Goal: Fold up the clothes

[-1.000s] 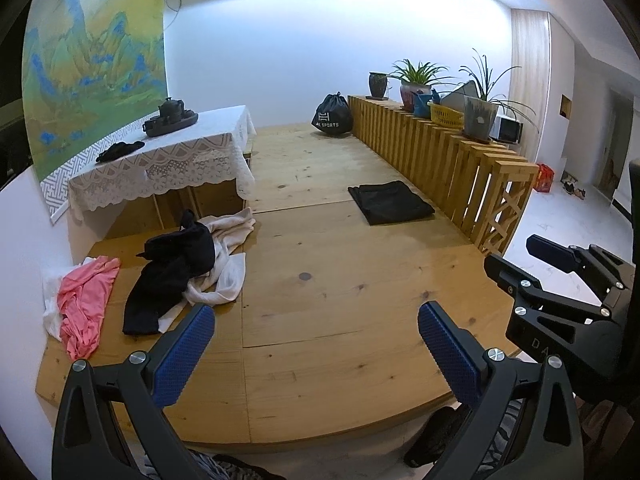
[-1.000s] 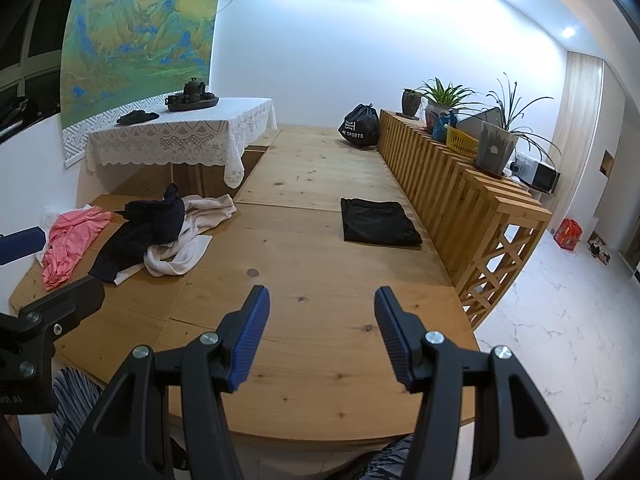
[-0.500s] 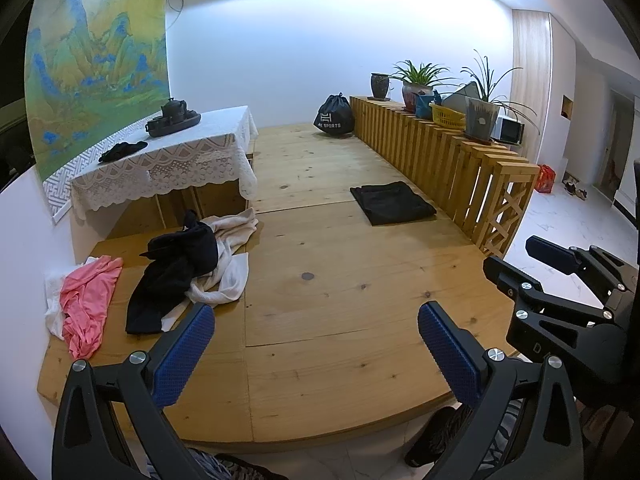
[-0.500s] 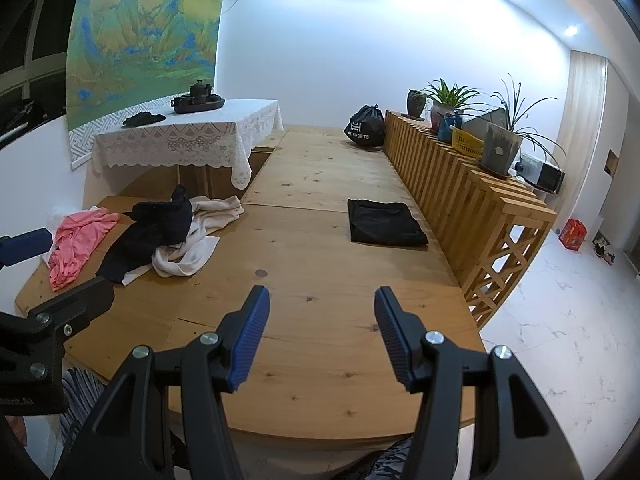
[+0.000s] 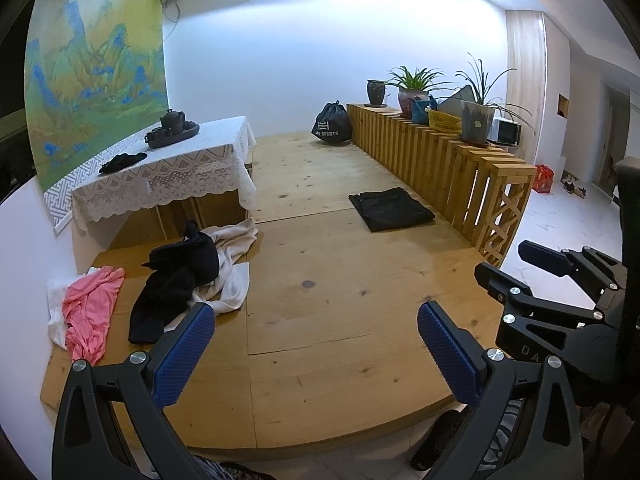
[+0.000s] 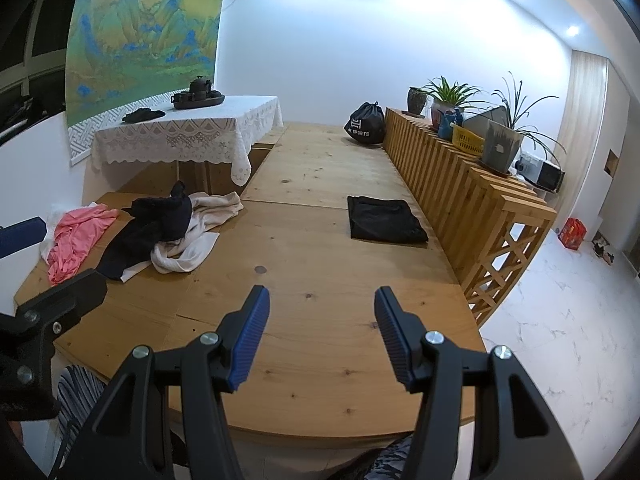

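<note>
Both grippers just hang over the near edge of the wooden worktop [image 5: 340, 280]. Left gripper [image 5: 316, 344] and right gripper [image 6: 320, 336] both have jaws spread, nothing between them. Unfolded clothes pile [image 6: 160, 232] sits mid-left of frame; folded black garment [image 6: 384, 220] lies centre-right by the slatted rail.

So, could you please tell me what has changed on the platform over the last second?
Nothing visibly changed. The left gripper and right gripper stay open and empty above the wooden platform; the unfolded clothes pile and the folded black garment lie where they were.
</note>
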Motion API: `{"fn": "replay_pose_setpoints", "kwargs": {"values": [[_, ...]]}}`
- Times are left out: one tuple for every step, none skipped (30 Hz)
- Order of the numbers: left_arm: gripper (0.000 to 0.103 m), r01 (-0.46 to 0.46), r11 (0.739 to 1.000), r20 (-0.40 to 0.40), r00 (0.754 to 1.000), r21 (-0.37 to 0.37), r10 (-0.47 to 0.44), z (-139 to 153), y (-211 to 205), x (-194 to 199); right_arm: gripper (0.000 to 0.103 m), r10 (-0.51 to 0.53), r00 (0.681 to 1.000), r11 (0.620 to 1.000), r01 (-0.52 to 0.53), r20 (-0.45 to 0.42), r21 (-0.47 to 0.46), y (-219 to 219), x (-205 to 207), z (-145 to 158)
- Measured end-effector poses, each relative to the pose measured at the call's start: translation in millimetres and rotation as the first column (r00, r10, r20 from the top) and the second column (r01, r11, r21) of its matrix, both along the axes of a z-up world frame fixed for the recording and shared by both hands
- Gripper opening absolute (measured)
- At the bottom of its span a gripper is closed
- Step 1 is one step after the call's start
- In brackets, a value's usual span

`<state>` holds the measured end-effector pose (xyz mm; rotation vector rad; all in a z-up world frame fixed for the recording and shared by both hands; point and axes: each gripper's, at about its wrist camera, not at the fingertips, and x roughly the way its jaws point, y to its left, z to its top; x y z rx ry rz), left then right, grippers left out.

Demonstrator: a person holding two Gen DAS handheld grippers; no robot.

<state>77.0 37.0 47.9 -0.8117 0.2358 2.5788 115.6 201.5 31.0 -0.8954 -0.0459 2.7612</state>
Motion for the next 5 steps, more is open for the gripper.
{"fn": "replay_pose_setpoints", "kwargs": {"values": [[0.102,0.003,1.000,0.000,1.000,0.000,-0.003,-0.5,0.4,0.0,0.054,-0.001,1.000,1.000,0.001,0.001,0.002,0.2,-0.2,-0.1],[0.102,0.007,1.000,0.001,1.000,0.000,-0.007,-1.0,1.1,0.3,0.054,-0.002,1.000,1.000,0.002,0.003,0.003,0.4,-0.3,-0.3],[0.102,0.009,1.000,0.004,1.000,0.000,-0.009,-1.4,1.9,0.6,0.054,-0.001,1.000,1.000,0.001,0.002,0.001,1.5,0.6,-0.7],[0.102,0.008,1.000,0.006,1.000,0.001,-0.008,-1.7,2.5,0.5,0.054,0.000,1.000,1.000,0.000,0.002,-0.003,1.9,0.8,-0.9],[0.102,0.004,1.000,0.008,1.000,0.002,-0.004,-1.8,2.4,0.2,0.054,0.001,1.000,1.000,-0.001,0.003,-0.005,2.5,0.8,-1.0]]}}
